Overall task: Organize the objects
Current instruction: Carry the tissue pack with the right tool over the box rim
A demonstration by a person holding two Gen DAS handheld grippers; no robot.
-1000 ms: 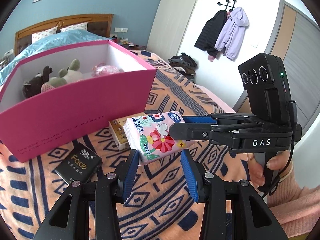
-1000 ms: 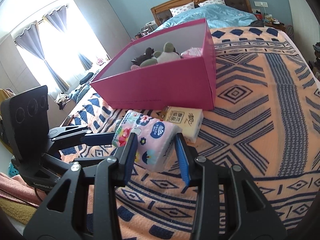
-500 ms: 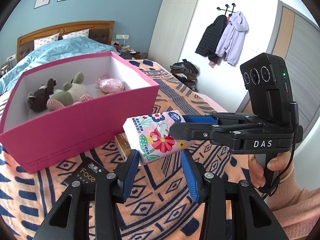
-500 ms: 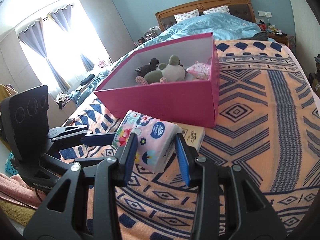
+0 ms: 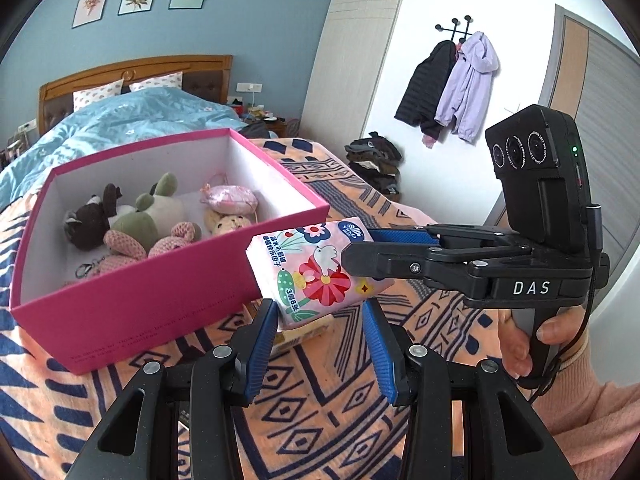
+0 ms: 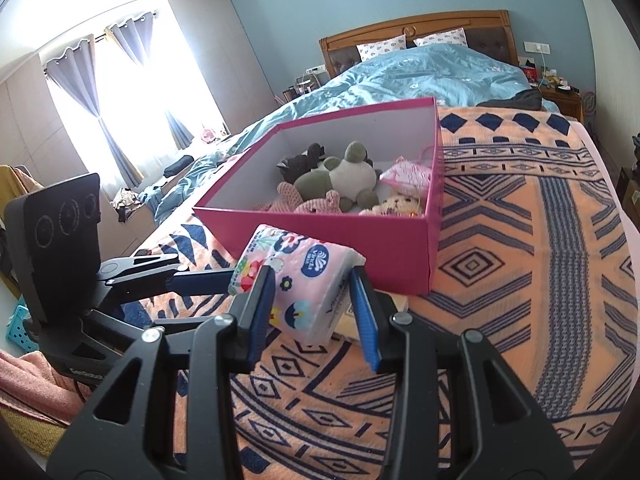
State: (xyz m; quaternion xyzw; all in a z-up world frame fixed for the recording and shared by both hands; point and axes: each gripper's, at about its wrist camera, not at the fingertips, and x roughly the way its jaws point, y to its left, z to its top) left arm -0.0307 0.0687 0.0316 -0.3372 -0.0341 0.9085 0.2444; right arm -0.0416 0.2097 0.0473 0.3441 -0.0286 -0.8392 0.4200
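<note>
My right gripper (image 6: 316, 308) is shut on a pink floral tissue pack (image 6: 296, 272) and holds it in the air just before the near wall of the pink box (image 6: 332, 236). The pack (image 5: 316, 272) and the right gripper (image 5: 360, 248) also show in the left wrist view, beside the box's (image 5: 132, 304) near right corner. My left gripper (image 5: 324, 344) is open and empty just below the pack. It shows at the left of the right wrist view, its fingertips (image 6: 208, 280) hidden behind the pack. Several plush toys (image 6: 340, 188) lie in the box.
A beige tissue box (image 5: 300, 332) lies on the patterned orange blanket (image 6: 520, 264) under the pack. The blue duvet and headboard are beyond the box. Coats (image 5: 452, 88) hang on the far wall, with clothes piled on the floor beside the bed.
Both grippers have risen, the right one lifting the tissue pack off the blanket to about the height of the box's rim. The black tissue pack has dropped out of view.
</note>
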